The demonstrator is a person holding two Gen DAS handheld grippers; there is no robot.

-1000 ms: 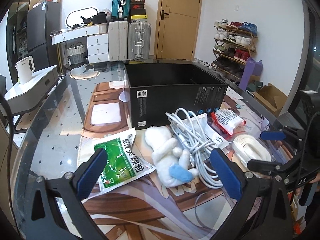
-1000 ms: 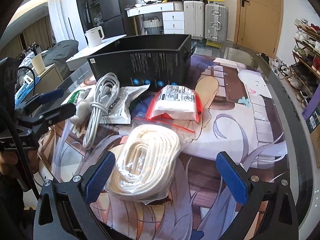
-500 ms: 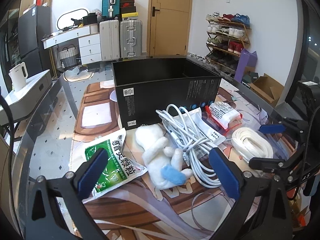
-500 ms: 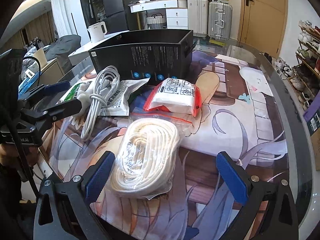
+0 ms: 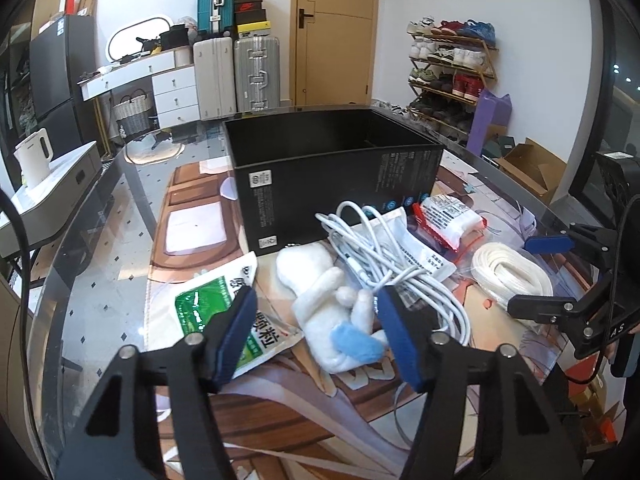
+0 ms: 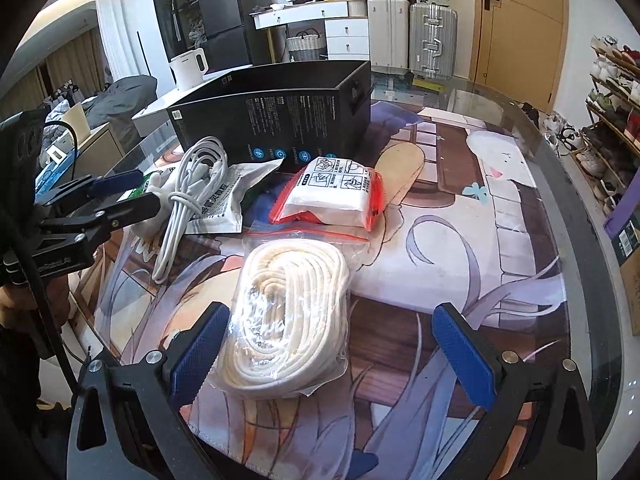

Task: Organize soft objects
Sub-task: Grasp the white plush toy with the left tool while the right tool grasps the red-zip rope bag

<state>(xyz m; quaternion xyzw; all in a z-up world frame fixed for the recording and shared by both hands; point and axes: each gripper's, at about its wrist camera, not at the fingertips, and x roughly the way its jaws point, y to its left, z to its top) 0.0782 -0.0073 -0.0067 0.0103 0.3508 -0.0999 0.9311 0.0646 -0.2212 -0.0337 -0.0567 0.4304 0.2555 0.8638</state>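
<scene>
The white plush toy point(image 5: 332, 312) lies on the desk point(image 5: 100, 248) just in front of the black box point(image 5: 336, 184), which stands open at the top and is, by my reading, where the soft things go. The toy's long axis runs from the box's near wall toward the left gripper point(image 5: 316, 330), slanting a little to the right, and its blue-tipped end is the nearest part. It sits between the left fingers point(image 5: 236, 332), which are parted with nothing in them, the gap only a little wider than the toy. They frame its near end without touching it, as far as the left wrist view shows. The left gripper is plainly the nearer one. A straight advance along the toy's length should put its body between the pads.

The white charging cable point(image 5: 384, 256) lies against the toy's right side and under the right finger, so a closing grasp may catch a loop of it. The green packet point(image 5: 216, 308) lies left of the toy, under the left finger.

The right gripper point(image 6: 332, 354) hangs over the bagged white rope point(image 6: 288, 312), right of the toy and farther from the box, its fingers spread wide and empty. The rope's long axis points roughly toward the box.
</scene>
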